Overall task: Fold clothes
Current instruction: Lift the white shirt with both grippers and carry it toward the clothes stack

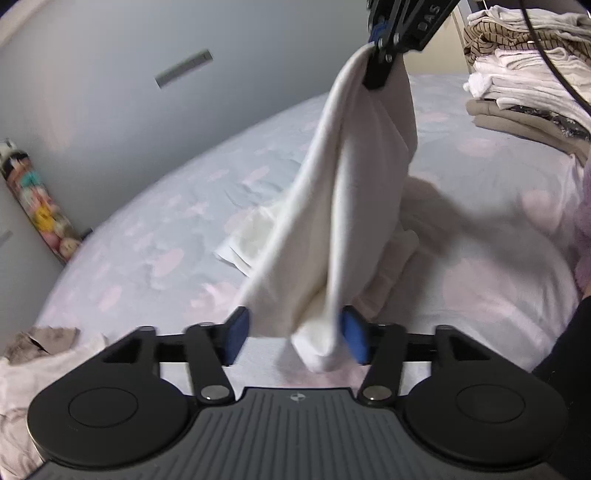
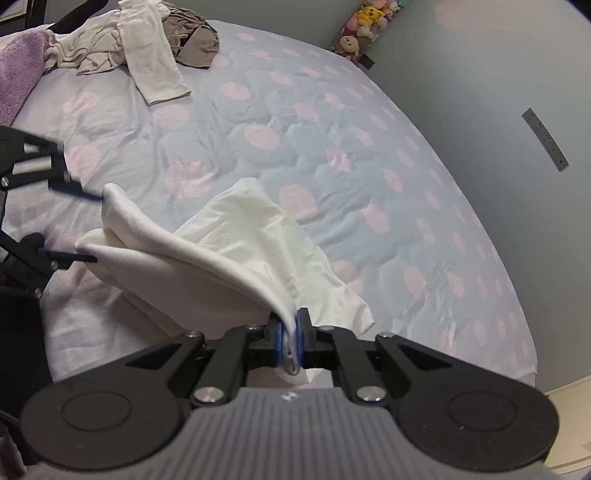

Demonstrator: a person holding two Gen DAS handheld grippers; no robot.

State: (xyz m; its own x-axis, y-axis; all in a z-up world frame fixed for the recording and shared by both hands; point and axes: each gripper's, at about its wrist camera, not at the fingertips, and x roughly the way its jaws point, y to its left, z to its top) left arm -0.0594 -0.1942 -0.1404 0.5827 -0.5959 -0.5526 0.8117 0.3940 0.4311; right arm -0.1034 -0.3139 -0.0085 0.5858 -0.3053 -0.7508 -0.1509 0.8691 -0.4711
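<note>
A white garment [image 1: 354, 192] hangs in folds over the dotted bed sheet [image 1: 155, 229]. My right gripper [image 1: 380, 51], at the top of the left wrist view, is shut on the garment's upper edge. In the right wrist view the same gripper [image 2: 290, 341] pinches the white garment [image 2: 207, 258] between its blue pads [image 2: 301, 339]. My left gripper [image 1: 295, 334] is open, and the garment's lower end hangs between its blue pads [image 1: 236, 332], touching the right-hand one. From the right wrist view, the left gripper [image 2: 85, 225] stands open at the garment's far end.
A stack of folded clothes [image 1: 524, 81] sits at the bed's far right. Unfolded white and brown clothes [image 2: 147, 48] lie in a heap, with part of the clothes heap [image 1: 40, 354] beside my left gripper. A purple blanket [image 2: 18, 74], plush toys [image 2: 362, 26] and a grey wall [image 2: 480, 92] border the bed.
</note>
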